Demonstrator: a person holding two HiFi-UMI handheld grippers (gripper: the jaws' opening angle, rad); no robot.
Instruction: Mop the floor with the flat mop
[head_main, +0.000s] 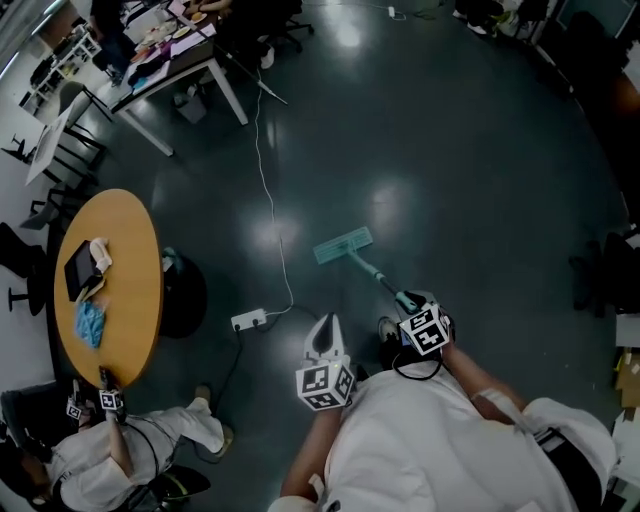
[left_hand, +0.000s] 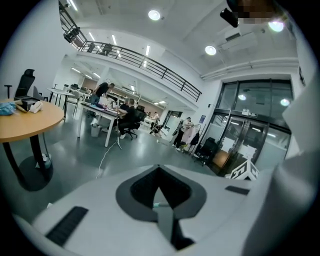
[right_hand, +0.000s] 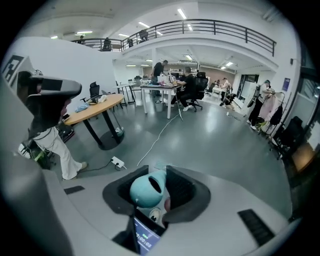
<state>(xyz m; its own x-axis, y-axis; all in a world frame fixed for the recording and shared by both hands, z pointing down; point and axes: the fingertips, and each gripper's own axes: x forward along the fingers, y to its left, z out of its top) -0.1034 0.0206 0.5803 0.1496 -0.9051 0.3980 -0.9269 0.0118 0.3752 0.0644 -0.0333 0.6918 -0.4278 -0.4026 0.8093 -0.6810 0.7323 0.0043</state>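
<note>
The flat mop's teal head (head_main: 343, 244) lies flat on the dark floor ahead of me, and its handle (head_main: 375, 275) slants back to my right gripper (head_main: 412, 303). That gripper is shut on the handle's rounded teal top (right_hand: 148, 189), which fills the gap between its jaws (right_hand: 156, 168). My left gripper (head_main: 328, 324) hangs beside it to the left, a little apart from the handle, pointing forward. Its jaws (left_hand: 159, 170) meet in a point, shut with nothing held.
A round orange table (head_main: 120, 270) with small items stands at left, above a black base (head_main: 185, 295). A white power strip (head_main: 248, 321) and its cable (head_main: 268, 190) lie left of the mop. Another person (head_main: 130, 440) sits at lower left. White desks (head_main: 190, 60) stand far left.
</note>
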